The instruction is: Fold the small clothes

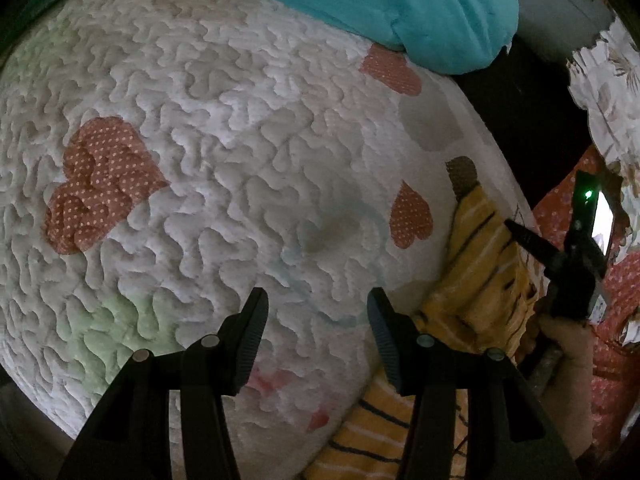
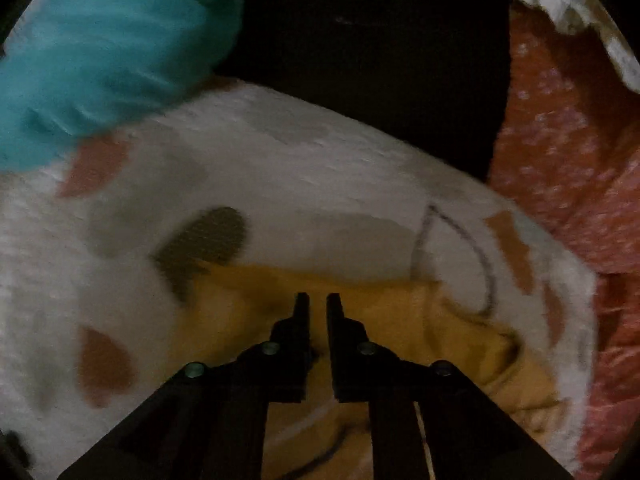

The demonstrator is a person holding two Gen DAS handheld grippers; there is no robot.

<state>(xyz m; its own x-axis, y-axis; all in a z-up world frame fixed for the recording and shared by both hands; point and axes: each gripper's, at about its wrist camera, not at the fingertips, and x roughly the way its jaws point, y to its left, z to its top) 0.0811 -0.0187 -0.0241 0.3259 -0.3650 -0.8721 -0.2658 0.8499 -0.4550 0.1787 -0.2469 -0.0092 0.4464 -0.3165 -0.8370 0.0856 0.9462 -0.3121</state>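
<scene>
the left gripper is hanging with jaws spread wide, grasping nothing, the yellow striped garment lying to its lower right, its length running up the frame's right edge. the right gripper is sitting over it, nearer, jaws nearly closed; whether it is pinching cloth i cannot tell. a teal garment is resting farther up the quilt

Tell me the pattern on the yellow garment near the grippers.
The yellow garment has thin white and dark stripes, clearest in the left wrist view.
</scene>
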